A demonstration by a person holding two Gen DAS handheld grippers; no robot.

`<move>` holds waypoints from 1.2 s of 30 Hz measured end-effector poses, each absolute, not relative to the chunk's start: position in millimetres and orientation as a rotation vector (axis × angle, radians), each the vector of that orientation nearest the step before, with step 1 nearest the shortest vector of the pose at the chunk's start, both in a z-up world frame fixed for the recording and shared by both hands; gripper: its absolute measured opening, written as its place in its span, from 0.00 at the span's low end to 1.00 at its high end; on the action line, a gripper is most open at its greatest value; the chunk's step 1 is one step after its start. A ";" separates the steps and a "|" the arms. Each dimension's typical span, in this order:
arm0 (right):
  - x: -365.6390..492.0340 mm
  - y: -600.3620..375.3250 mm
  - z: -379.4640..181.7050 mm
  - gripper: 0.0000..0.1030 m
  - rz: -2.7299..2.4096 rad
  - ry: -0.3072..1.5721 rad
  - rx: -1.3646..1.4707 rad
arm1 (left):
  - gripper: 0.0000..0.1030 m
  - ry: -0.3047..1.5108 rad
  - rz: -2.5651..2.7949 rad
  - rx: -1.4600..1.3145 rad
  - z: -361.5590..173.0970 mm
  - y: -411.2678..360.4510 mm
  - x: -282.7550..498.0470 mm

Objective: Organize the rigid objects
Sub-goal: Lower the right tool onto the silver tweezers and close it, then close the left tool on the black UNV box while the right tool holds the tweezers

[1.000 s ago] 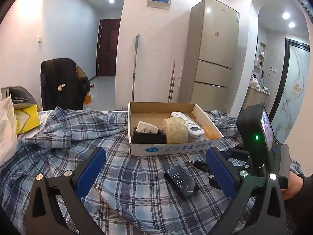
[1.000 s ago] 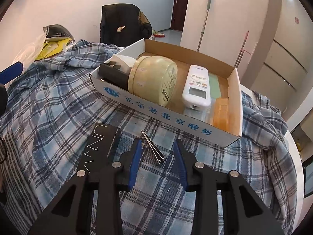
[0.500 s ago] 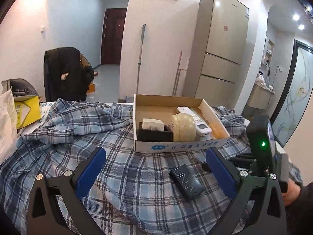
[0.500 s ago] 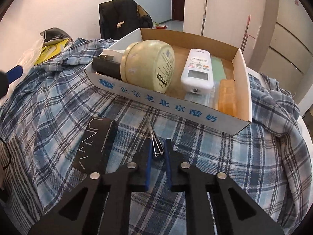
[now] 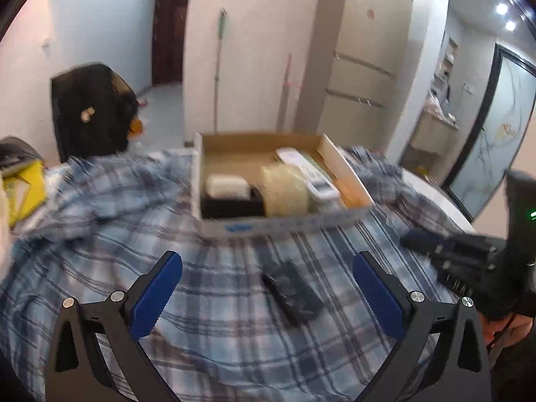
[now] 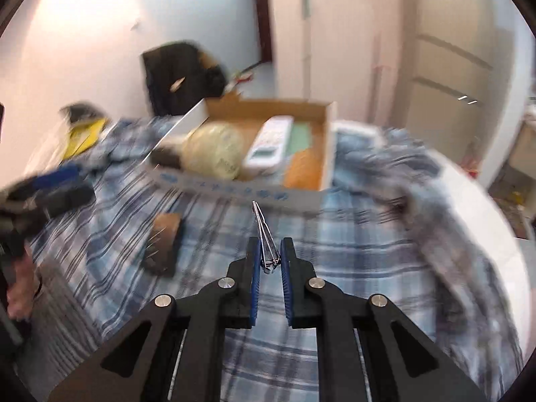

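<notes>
My right gripper [image 6: 270, 257] is shut on thin metal tweezers [image 6: 264, 234] and holds them above the plaid cloth, tips toward the cardboard box [image 6: 234, 191]. The box [image 5: 284, 222] holds a cream round tin [image 5: 284, 194], a white remote [image 5: 308, 174], a white plug in a black tray [image 5: 227, 194] and an orange bar [image 6: 301, 171]. A black flat case [image 5: 293, 289] lies on the cloth in front of the box, between the fingers of my open, empty left gripper [image 5: 266, 293]. The right gripper's body [image 5: 469, 258] shows at the right of the left wrist view.
The blue plaid cloth [image 5: 100, 234] covers the table. A yellow packet [image 5: 23, 191] lies at the far left. A chair with a black jacket [image 5: 90, 110] stands behind the table. The white table edge [image 6: 469, 194] shows bare at the right.
My right gripper closed on the tweezers and lifted them off the cloth. Both views have shifted and are blurred by motion. My left gripper stays open.
</notes>
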State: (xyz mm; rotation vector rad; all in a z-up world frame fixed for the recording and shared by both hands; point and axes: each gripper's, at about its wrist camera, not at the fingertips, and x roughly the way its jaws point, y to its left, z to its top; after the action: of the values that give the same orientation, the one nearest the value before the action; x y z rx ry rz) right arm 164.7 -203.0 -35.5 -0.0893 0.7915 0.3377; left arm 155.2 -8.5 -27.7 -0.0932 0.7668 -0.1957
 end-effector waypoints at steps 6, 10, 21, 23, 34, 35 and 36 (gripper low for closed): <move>152.2 -216.9 -26.4 0.11 0.301 0.728 -0.025 | 0.94 0.889 -0.191 -0.075 -49.8 -33.2 170.5; 149.5 -215.1 -32.3 0.11 0.264 0.684 -0.068 | 0.94 0.944 -0.152 -0.068 -66.0 -40.0 182.5; 151.0 -223.0 -36.0 0.11 0.269 0.700 -0.046 | 0.87 1.001 -0.097 -0.020 -92.9 -53.4 197.1; 150.3 -223.1 -35.7 0.11 0.269 0.699 -0.048 | 0.84 1.038 -0.096 -0.013 -98.8 -55.5 200.1; 151.1 -222.3 -38.9 0.11 0.266 0.702 -0.058 | 0.37 1.064 -0.147 -0.118 -90.8 -39.5 195.3; 151.7 -222.2 -39.4 0.11 0.268 0.701 -0.058 | 0.37 1.055 -0.148 -0.117 -87.9 -37.8 193.1; 151.7 -222.1 -39.5 0.11 0.268 0.702 -0.059 | 0.37 1.042 -0.141 -0.113 -84.8 -35.9 191.2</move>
State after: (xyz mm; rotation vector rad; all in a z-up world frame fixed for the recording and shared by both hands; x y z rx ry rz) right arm 151.7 -222.1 -39.5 -0.0590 0.7017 0.2684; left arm 191.2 -35.9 -84.8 -0.1131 1.0416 -0.1409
